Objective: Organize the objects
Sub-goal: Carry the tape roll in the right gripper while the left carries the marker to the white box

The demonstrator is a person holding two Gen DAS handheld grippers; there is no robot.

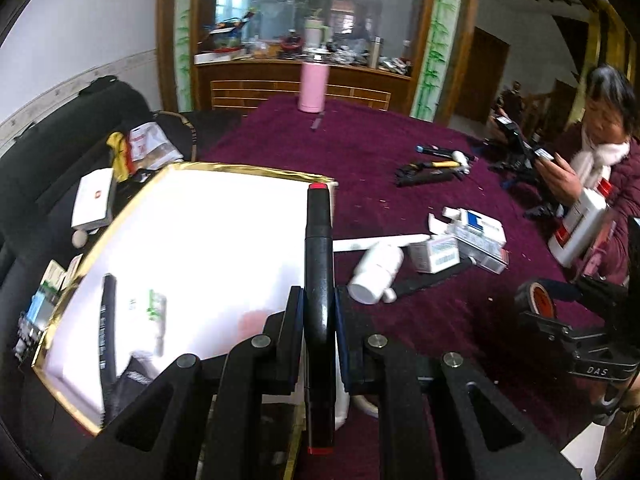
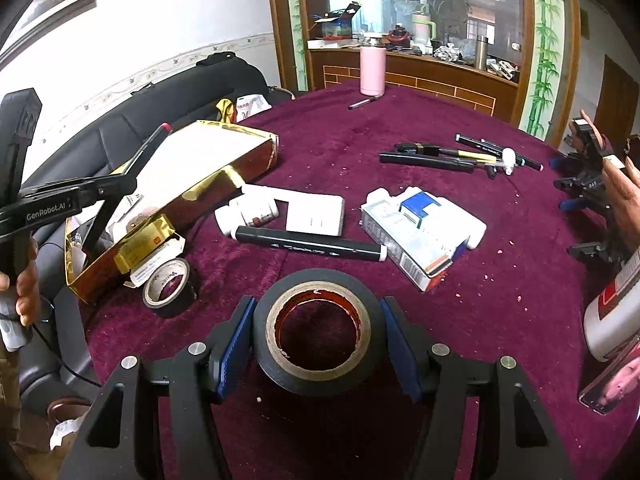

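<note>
Left tongs (image 1: pixel 318 320) clamp a black marker (image 1: pixel 318 264); right tongs (image 2: pixel 318 344) pinch a black tape roll (image 2: pixel 316 324).

The marker hangs over the gold-rimmed box (image 1: pixel 248 171), whose washed-out white inside blurs its contents. The roll sits low over the maroon table (image 2: pixel 500 320); a second roll (image 2: pixel 168 282) leans beside the box, partly tucked under its corner.

A black tape roll (image 2: pixel 318 326) was clamped between the right gripper's (image 2: pixel 318 344) blue pads (image 2: pixel 236 344) above the purple tablecloth (image 2: pixel 500 320). A black marker (image 2: pixel 310 245) and a smaller roll (image 2: pixel 168 282) were seen beyond.
</note>
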